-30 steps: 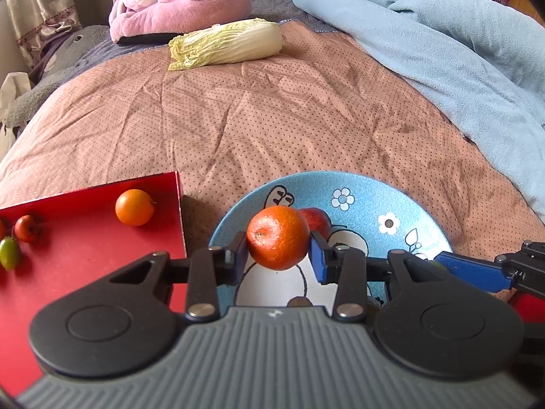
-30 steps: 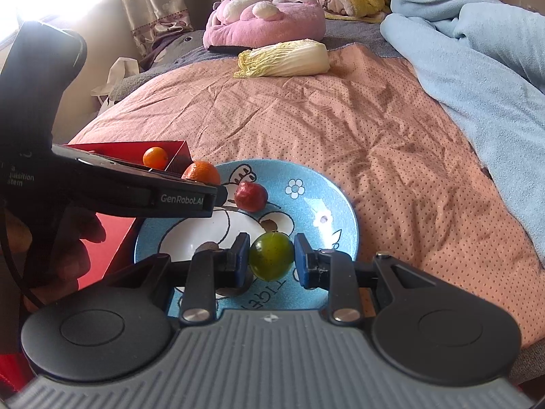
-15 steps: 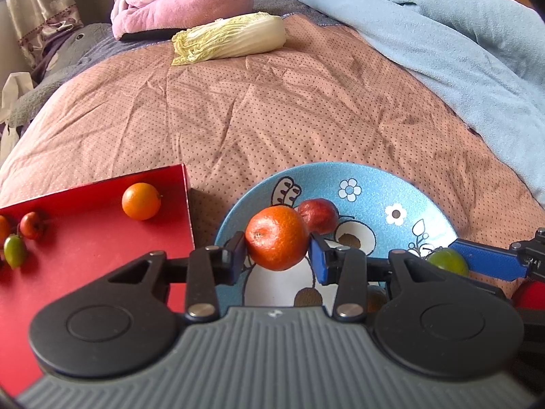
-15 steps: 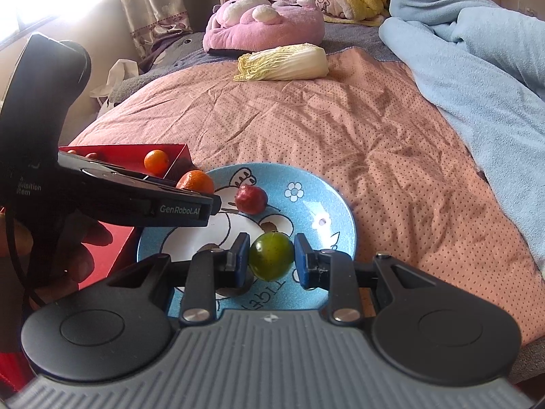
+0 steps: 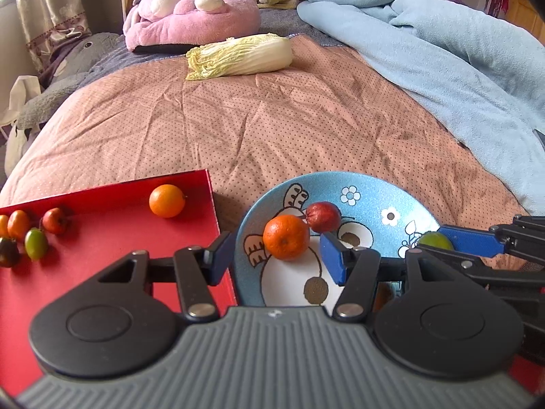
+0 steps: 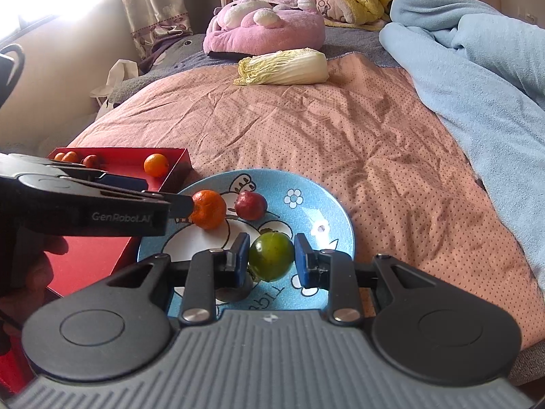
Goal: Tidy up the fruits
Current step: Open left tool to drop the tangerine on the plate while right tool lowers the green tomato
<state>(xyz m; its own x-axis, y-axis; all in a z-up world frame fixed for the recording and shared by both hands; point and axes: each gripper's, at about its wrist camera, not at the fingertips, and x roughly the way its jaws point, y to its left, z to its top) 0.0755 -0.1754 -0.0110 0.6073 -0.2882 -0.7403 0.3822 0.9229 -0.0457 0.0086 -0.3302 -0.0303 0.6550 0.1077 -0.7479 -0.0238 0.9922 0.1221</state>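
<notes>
Pink dotted bedspread (image 5: pixel 272 116) bearing red tray (image 5: pixel 102 238) beside blue cartoon plate (image 6: pixel 327 204). Left gripper (image 5: pixel 276 255) just opened, pads clear of mandarin (image 5: pixel 286 237) resting on plate against red fruit (image 5: pixel 323 216). Right gripper (image 6: pixel 270 259) clamped on green fruit (image 6: pixel 270 256) over plate.

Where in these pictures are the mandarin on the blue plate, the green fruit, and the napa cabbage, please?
mandarin (image 5: pixel 286 237): left wrist view, middle of its peel.
green fruit (image 6: pixel 270 256): right wrist view, centre of its skin, between the right gripper's pads.
napa cabbage (image 6: pixel 284 67): right wrist view, middle of its pale ribs.
</notes>
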